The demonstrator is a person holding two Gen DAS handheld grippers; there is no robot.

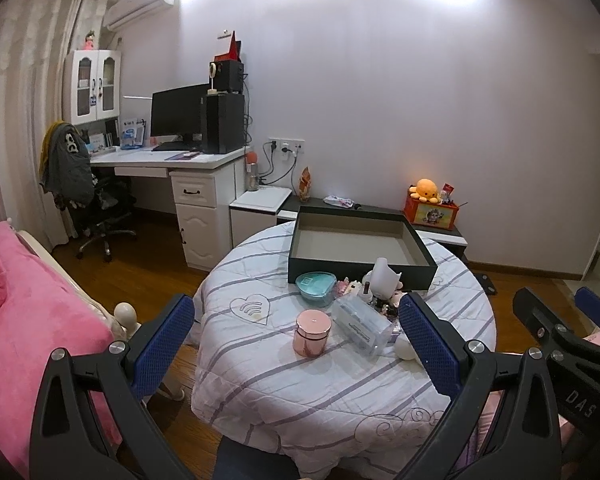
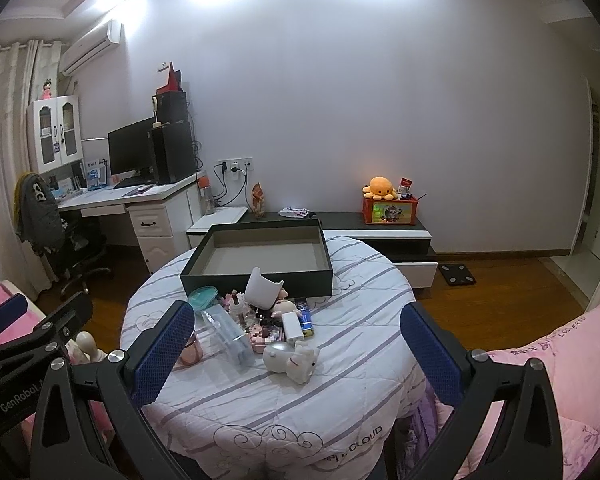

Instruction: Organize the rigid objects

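A round table with a striped cloth (image 1: 300, 380) (image 2: 340, 380) holds an empty dark box (image 1: 360, 244) (image 2: 260, 256) at its far side. In front of the box lies a cluster: a pink jar (image 1: 312, 332) (image 2: 191, 350), a teal lidded container (image 1: 316, 288) (image 2: 204, 298), a clear plastic case (image 1: 362, 326) (image 2: 228, 334), a white vase-like piece (image 1: 382, 280) (image 2: 262, 286), a white toy animal (image 2: 292, 358) and small figures. My left gripper (image 1: 296, 344) is open and empty, hovering before the jar. My right gripper (image 2: 298, 344) is open and empty above the near table.
A pink bed (image 1: 32, 320) lies left, pink bedding (image 2: 560, 380) right. A white desk (image 1: 188, 160) with monitor, an office chair (image 1: 96, 216) and a low cabinet (image 2: 380, 236) with an orange box stand along the far wall. The floor is wooden.
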